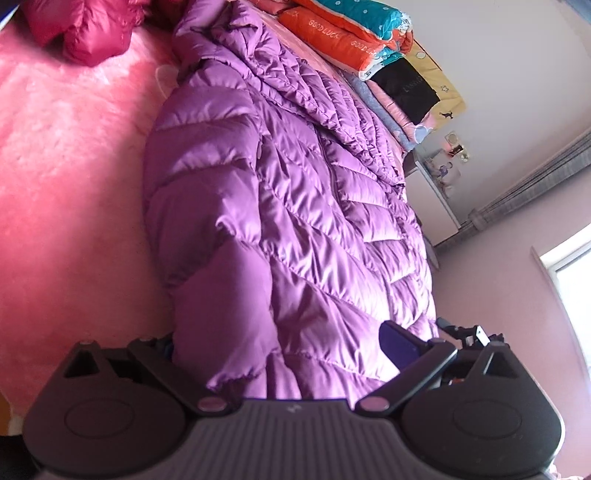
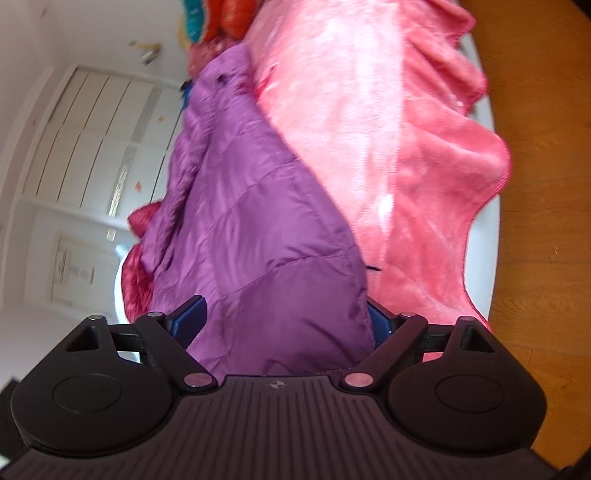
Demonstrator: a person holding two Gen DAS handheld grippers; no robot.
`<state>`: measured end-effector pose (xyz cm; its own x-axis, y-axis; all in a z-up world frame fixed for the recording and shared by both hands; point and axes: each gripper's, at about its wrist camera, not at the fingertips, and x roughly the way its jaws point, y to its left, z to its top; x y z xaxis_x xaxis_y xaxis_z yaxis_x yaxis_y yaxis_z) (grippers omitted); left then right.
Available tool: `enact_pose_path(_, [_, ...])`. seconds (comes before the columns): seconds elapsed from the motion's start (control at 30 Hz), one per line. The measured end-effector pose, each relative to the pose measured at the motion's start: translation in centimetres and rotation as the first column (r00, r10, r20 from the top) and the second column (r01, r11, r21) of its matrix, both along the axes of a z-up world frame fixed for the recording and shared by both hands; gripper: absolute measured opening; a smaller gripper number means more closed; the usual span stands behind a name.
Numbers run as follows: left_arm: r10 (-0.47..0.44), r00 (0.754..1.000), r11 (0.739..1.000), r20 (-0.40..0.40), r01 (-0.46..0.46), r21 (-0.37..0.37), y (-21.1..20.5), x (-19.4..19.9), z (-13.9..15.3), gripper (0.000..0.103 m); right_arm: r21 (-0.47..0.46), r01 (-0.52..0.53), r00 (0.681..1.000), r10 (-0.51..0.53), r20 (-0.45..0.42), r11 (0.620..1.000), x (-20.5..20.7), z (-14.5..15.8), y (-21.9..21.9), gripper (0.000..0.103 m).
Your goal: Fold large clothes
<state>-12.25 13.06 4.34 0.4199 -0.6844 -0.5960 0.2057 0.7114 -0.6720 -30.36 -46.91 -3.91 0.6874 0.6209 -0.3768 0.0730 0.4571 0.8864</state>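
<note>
A large purple quilted puffer jacket (image 1: pixel 288 206) lies on a pink fleece blanket (image 1: pixel 66 155) on a bed. My left gripper (image 1: pixel 284 347) is shut on the jacket's bottom hem, with the fabric bunched between its fingers; one blue pad (image 1: pixel 400 343) shows at the right. In the right wrist view the same jacket (image 2: pixel 258 229) fills the middle. My right gripper (image 2: pixel 284 321) is shut on a smooth part of the jacket near its edge, with blue pads (image 2: pixel 190 319) on both sides of the fabric.
A crimson puffer garment (image 1: pixel 88 33) lies at the blanket's far end. Folded quilts (image 1: pixel 354 29) are stacked by the wall. The blanket (image 2: pixel 388 147) hangs over the bed edge above a wooden floor (image 2: pixel 546 184). A white wardrobe (image 2: pixel 92 147) stands behind.
</note>
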Motion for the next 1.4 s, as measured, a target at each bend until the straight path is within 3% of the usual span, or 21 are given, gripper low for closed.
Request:
enact_pose_path(0.13, [-0.014,1.000,1.000,-0.013,0.014,-0.021,-0.5,0.1,-0.2,0.085,-0.088,-0.082,0.996,0.084,0.023,0.993,0.8,1.7,1.1,0.097])
enact_pose_path(0.2, [-0.026,0.999,1.000,-0.019,0.025,-0.019,-1.0,0.2,-0.4,0.075,-0.138,-0.112,0.992,0.119,0.039,0.984,0.9,2.9,1.7,0.087])
enact_pose_path(0.27, [-0.040,0.999,0.999,-0.017,0.040,-0.018,-1.2,0.3,-0.4,0.064,-0.188,-0.133,0.988,0.146,0.054,0.973,0.9,4.0,2.3,0.069])
enact_pose_path(0.37, [-0.056,0.998,0.998,-0.009,0.056,-0.029,-1.5,0.4,-0.5,0.050,-0.237,-0.151,0.983,0.170,0.063,0.960,1.2,5.3,2.9,0.054])
enact_pose_path(0.4, [-0.059,0.998,0.998,-0.006,0.059,-0.032,-1.5,0.5,-0.5,0.047,-0.258,-0.153,0.983,0.175,0.061,0.954,1.3,5.7,3.1,0.045])
enact_pose_path(0.47, [-0.063,0.998,0.997,0.003,0.064,-0.043,-1.7,0.5,-0.3,0.038,-0.297,-0.148,0.983,0.173,0.059,0.943,1.4,6.3,3.4,0.037])
enact_pose_path(0.57, [-0.066,0.998,0.995,0.024,0.068,-0.078,-1.8,0.6,0.3,0.033,-0.297,-0.124,0.982,0.160,0.101,0.947,1.4,7.5,4.0,0.030])
enact_pose_path(0.8, [-0.035,0.998,0.969,0.052,0.047,-0.243,-1.5,1.8,1.9,0.029,-0.188,-0.024,0.975,0.064,0.211,0.982,2.2,10.4,4.1,0.026])
enact_pose_path(1.03, [0.043,0.995,0.912,0.090,-0.002,-0.410,-1.0,5.0,4.9,0.029,-0.055,0.066,0.950,-0.046,0.310,0.996,5.6,14.1,4.4,0.026])
enact_pose_path(1.23, [0.134,0.984,0.852,0.117,-0.054,-0.521,0.3,10.3,7.4,0.029,-0.043,0.134,0.922,-0.109,0.373,0.990,10.7,17.7,5.1,0.026])
enact_pose_path(1.4, [0.205,0.969,0.835,0.141,-0.097,-0.541,0.9,15.3,8.7,0.029,-0.069,0.198,0.898,-0.153,0.413,0.978,16.1,20.4,5.2,0.026])
